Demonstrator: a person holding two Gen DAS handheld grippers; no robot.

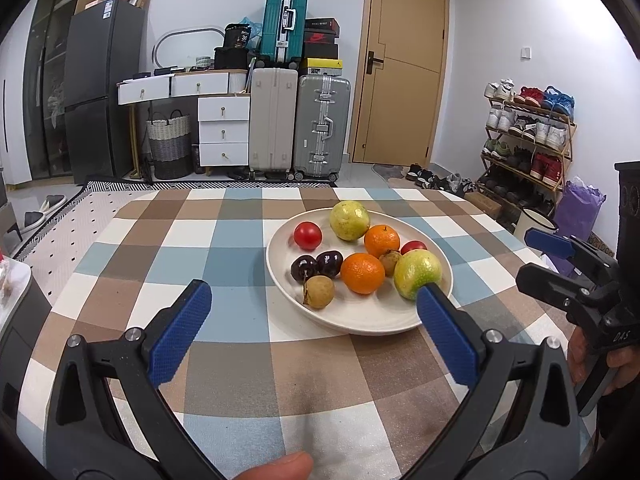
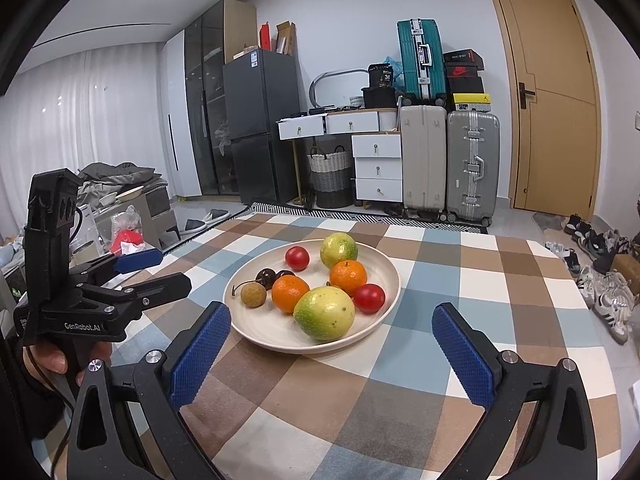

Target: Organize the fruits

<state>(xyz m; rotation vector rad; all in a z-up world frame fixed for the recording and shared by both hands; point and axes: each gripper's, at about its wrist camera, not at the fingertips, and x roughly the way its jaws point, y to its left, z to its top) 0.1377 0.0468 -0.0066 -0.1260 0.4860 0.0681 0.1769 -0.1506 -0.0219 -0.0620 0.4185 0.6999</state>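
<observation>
Two grippers are in view above a tabletop [image 1: 224, 364] covered with a checked cloth of brown, blue and white squares. The left gripper [image 1: 314, 312] has its blue-padded fingers [image 1: 180, 332] spread wide with nothing between them; it sits near the front edge of a plate [image 1: 372, 320]. In the left wrist view its right finger tip overlaps the plate's near rim; contact cannot be confirmed. The right gripper [image 2: 332, 334] is likewise spread wide and holds nothing, its fingers flanking the near side of the plate without visible contact.

The plate is cream-coloured, shallow and round, and rests on the tabletop. All fruit lies on it:
- two green-yellow fruits, one at the far rim [image 1: 349, 220] and one at the near right [image 1: 417, 274];
- two oranges [image 1: 362, 273], lying between the green-yellow fruits;
- two red tomatoes, one at the far left [image 1: 307, 235] and one partly hidden behind the near green-yellow fruit [image 1: 414, 246];
- two dark cherries [image 1: 316, 266], side by side at the left;
- two brown longans, one at the near left [image 1: 319, 291] and one between the oranges [image 1: 390, 262].

Suitcases [image 1: 300, 120], a white drawer unit [image 1: 223, 130], a door [image 1: 400, 64] and a shoe rack [image 1: 528, 140] stand in the background.
</observation>
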